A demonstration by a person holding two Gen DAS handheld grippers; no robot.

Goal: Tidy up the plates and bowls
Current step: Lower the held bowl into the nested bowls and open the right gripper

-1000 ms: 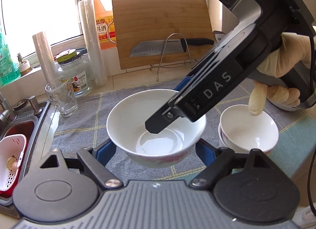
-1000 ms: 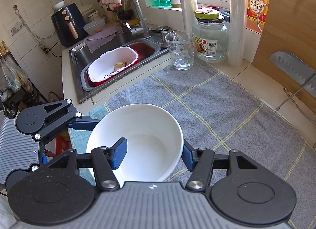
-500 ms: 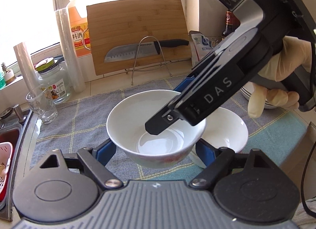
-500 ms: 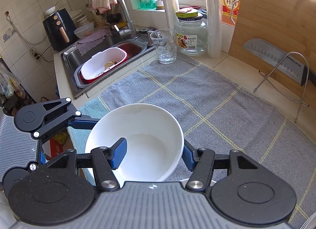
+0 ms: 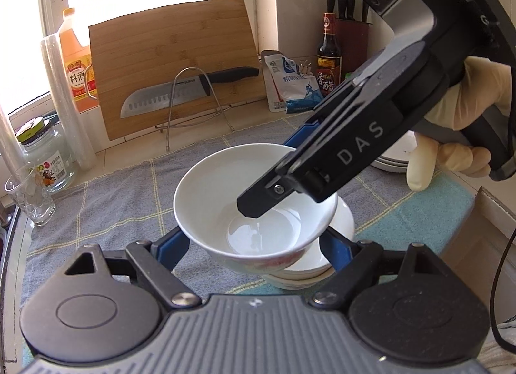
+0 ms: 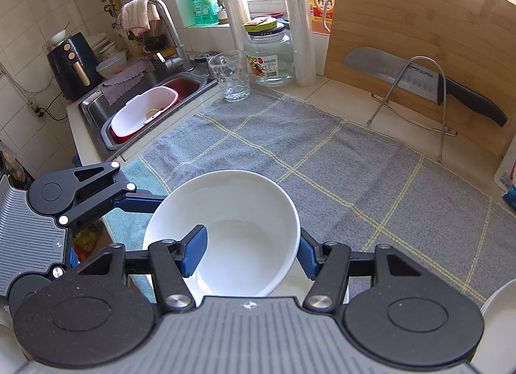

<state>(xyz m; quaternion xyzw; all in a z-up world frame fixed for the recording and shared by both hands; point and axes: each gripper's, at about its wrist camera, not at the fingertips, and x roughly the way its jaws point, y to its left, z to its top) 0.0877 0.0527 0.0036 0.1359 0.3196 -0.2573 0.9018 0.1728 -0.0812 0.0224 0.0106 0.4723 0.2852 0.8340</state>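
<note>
A white bowl (image 5: pixel 222 187) with a red pattern on its underside hangs just above a stack of white bowls (image 5: pixel 309 272) on the grey towel. My left gripper (image 5: pixel 254 246) clasps the bowl from both sides under its rim. My right gripper (image 5: pixel 283 177) pinches the bowl's far rim, one finger (image 5: pixel 264 203) inside it. In the right wrist view the same bowl (image 6: pixel 232 212) sits between my right gripper's (image 6: pixel 251 251) blue pads, one pad (image 6: pixel 193 251) inside and one outside the wall. White plates (image 5: pixel 391 161) lie behind the right hand.
A grey checked towel (image 6: pixel 322 161) covers the counter. At the back stand a cutting board (image 5: pixel 167 61), a knife on a wire rack (image 5: pixel 180 93), a glass (image 6: pixel 229 75), a jar (image 6: pixel 269 56), bottles and a salt bag (image 5: pixel 290 83). The sink (image 6: pixel 145 106) with a white basket is at the left.
Both grippers carried the bowl to the right across the towel. It now hangs directly over the stack of bowls, which earlier stood to its right.
</note>
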